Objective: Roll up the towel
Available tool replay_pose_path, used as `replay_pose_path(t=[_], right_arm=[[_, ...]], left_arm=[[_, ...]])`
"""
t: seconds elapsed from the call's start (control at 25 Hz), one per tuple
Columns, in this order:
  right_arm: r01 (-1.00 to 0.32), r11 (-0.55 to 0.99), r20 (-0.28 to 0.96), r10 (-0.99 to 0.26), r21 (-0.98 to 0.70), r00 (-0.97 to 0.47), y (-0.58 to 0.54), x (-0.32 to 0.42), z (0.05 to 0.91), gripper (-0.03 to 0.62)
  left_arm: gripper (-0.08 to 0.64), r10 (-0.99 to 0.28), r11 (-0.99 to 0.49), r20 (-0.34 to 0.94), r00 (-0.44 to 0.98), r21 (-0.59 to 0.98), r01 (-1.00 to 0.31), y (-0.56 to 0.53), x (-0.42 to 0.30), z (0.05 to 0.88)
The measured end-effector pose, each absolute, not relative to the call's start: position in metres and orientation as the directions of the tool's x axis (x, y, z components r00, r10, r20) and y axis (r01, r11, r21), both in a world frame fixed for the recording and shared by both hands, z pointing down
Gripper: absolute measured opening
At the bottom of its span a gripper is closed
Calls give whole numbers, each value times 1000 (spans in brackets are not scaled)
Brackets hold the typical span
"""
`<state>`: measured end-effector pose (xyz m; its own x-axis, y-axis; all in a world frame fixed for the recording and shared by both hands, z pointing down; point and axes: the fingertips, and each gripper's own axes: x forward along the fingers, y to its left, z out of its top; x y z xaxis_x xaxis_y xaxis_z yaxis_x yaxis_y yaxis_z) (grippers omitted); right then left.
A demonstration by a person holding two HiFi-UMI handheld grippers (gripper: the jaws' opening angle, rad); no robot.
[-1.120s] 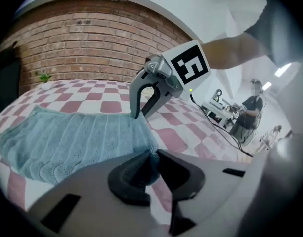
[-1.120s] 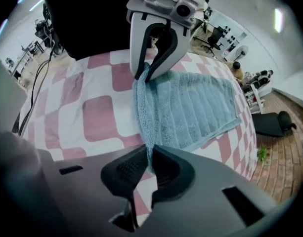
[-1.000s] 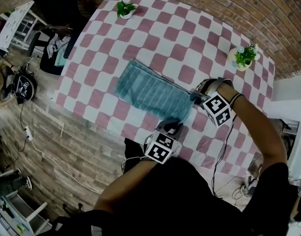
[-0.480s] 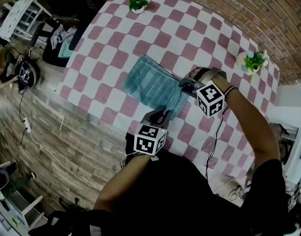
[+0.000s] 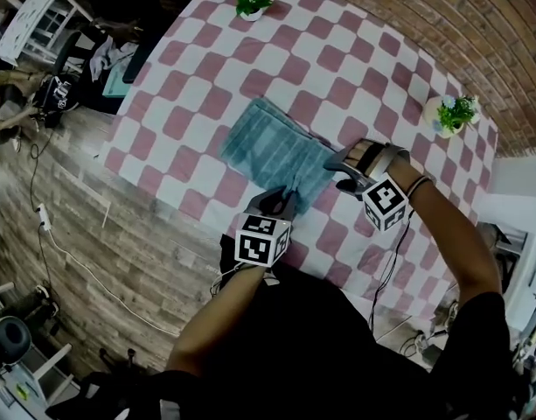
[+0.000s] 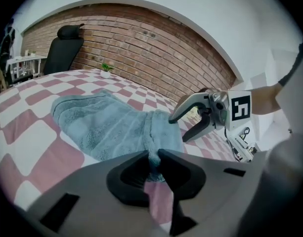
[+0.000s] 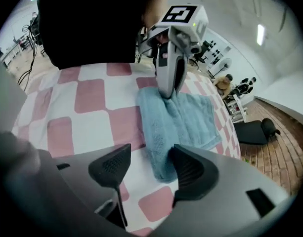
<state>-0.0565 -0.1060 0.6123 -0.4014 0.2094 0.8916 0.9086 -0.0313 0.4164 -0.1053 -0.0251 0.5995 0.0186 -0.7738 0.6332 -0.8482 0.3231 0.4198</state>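
Blue-grey terry towel (image 5: 272, 147) lies near the middle of the pink-and-white checked tablecloth (image 5: 337, 68). In the head view it runs from about 10 o'clock to 4 o'clock. Its far part is spread flat and its near end is turned over into a thick fold.

The left gripper (image 5: 283, 199) comes in from 6 o'clock. Its own view shows the dark jaws clenched on a pinch of the towel's near edge (image 6: 154, 158), with the cloth bunched up between the pads. The right gripper (image 5: 340, 173) sits at the towel's 4 o'clock corner. Its jaws have just been opening and now stand apart. In its own view the folded end of the towel (image 7: 161, 147) lies between them, close to the right-hand pad, and neither pad presses on it.

Each tool carries a cube of black-and-white square markers: the left cube (image 5: 262, 241) faces up at 6 o'clock and the right cube (image 5: 386, 205) at 4 o'clock. The patterns are coded blocks, not words.

Two containers stand on the cloth, well apart from the towel. A small white pot (image 5: 253, 11) at 12 o'clock holds a green leafy plant. A second white pot (image 5: 441, 119) at 2 o'clock holds a green plant with pale flowers.
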Motion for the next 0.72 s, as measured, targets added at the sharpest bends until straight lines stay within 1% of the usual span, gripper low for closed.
replay_pose_path(t=[0.04,0.12,0.16,0.2,0.28,0.36,0.4,0.56,0.68,0.72], right_arm=[[911,-33,894,209,412,-397,-105,-60,618,250],[922,20,897,226,386,-381,-104,-71,623,247],[930,49,901,237,363,-364,-103,-76,623,210],[939,69,906,245,338,-345,-103,-80,623,176],[953,90,918,256,290,-304,-102,-84,624,123],[963,107,927,263,248,-268,-100,-86,624,109],[966,120,930,268,227,-252,-100,-87,624,104],[971,204,938,296,120,-178,-99,-90,621,97],[972,222,942,305,72,-140,-99,-91,620,95],[973,224,943,307,61,-129,-98,-90,619,94]], left_arm=[[61,-773,322,634,20,420,-849,-25,-105,599],[75,-769,317,640,14,400,-860,-25,-104,598],[98,-764,306,646,0,363,-880,-24,-105,595],[131,-758,286,652,-27,294,-912,-23,-105,590],[220,-753,209,650,-101,90,-974,-22,-103,573],[293,-763,106,633,-132,-78,-991,-25,-91,557],[308,-766,55,630,-125,-130,-990,-28,-82,553],[344,-739,-111,665,-104,-273,-956,-47,-46,563],[342,-652,-121,744,-149,-296,-948,-50,-46,596],[314,-626,-104,763,-159,-284,-953,-48,-50,606]])
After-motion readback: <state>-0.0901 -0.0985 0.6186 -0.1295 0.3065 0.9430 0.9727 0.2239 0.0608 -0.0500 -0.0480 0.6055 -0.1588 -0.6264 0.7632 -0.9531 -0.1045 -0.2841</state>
